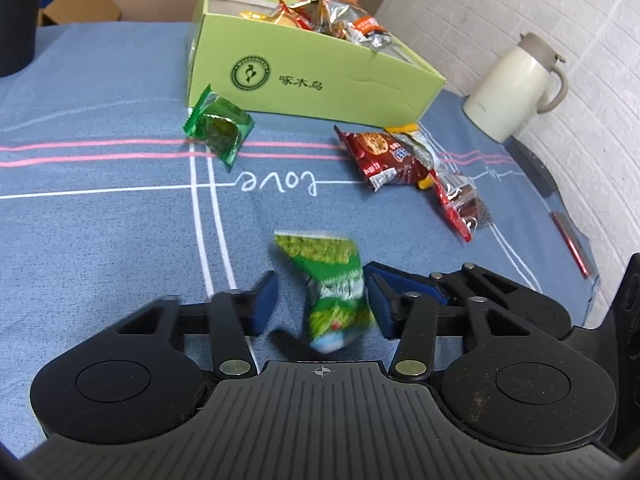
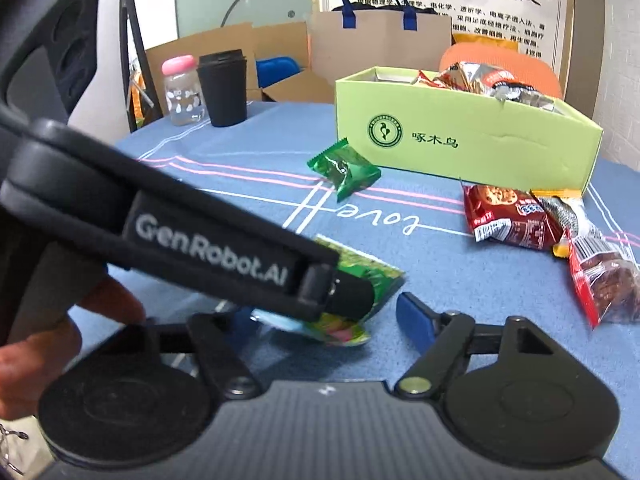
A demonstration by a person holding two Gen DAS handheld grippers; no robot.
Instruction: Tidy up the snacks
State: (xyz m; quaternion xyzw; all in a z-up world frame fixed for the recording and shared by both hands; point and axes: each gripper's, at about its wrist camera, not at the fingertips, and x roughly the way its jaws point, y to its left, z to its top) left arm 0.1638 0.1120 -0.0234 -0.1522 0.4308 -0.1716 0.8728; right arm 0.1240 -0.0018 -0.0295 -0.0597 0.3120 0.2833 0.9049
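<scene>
A light green snack packet (image 1: 332, 292) lies on the blue tablecloth between the blue pads of my left gripper (image 1: 322, 304). The right pad touches it and a gap shows at the left pad, so the jaws stand open. In the right wrist view the left gripper (image 2: 352, 296) crosses from the left with its tip over that packet (image 2: 360, 280). My right gripper (image 2: 324, 316) is open around the packet's near end, with its left finger hidden. The lime green box (image 1: 320, 80) at the back holds several snacks. A dark green packet (image 1: 220, 128) and red packets (image 1: 380, 156) lie before it.
A cream flask (image 1: 512, 84) stands at the table's right edge by the white wall. A black cup (image 2: 222, 88) and a pink-capped bottle (image 2: 182, 92) stand at the far left. A person's fingers (image 2: 60, 340) hold the left gripper. Cardboard boxes and a paper bag (image 2: 380, 40) stand behind the table.
</scene>
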